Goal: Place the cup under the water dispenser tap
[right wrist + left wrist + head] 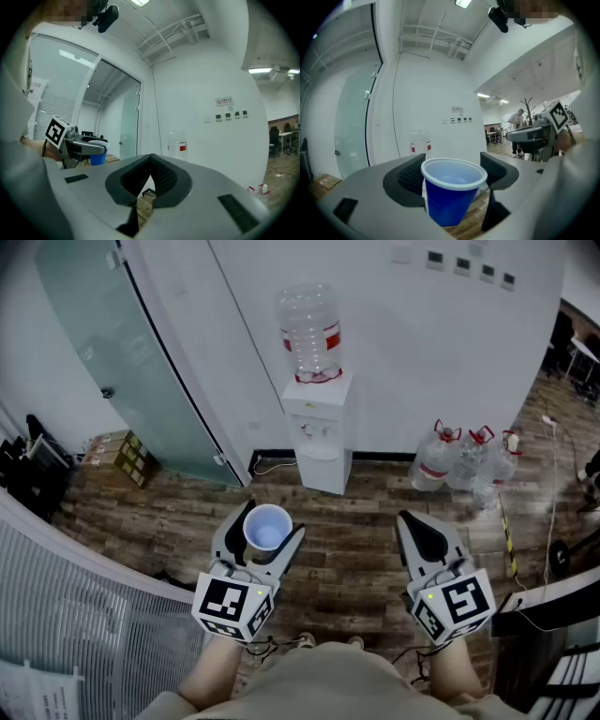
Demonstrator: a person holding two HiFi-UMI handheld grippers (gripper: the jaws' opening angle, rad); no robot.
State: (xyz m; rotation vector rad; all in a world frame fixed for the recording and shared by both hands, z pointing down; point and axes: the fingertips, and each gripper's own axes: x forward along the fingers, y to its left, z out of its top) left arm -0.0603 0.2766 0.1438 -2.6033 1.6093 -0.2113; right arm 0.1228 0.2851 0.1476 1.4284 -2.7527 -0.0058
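A blue plastic cup (267,527) with a white rim stands upright between the jaws of my left gripper (265,538), which is shut on it. The left gripper view has the same cup (452,197) held between the two dark pads, its inside pale and apparently empty. Ahead by the white wall stands the white water dispenser (320,434) with a clear bottle (310,332) on top; its taps (314,430) sit above a recess. My right gripper (423,538) is shut with nothing in it, its tips (151,165) meeting in the right gripper view. The bottle (177,144) shows beyond them.
Several spare water bottles (466,465) stand on the wooden floor right of the dispenser. A glass door (122,352) is at the left, with cardboard boxes (120,456) near it. A cable (272,465) lies by the dispenser's base. A person (517,123) stands far off in the office.
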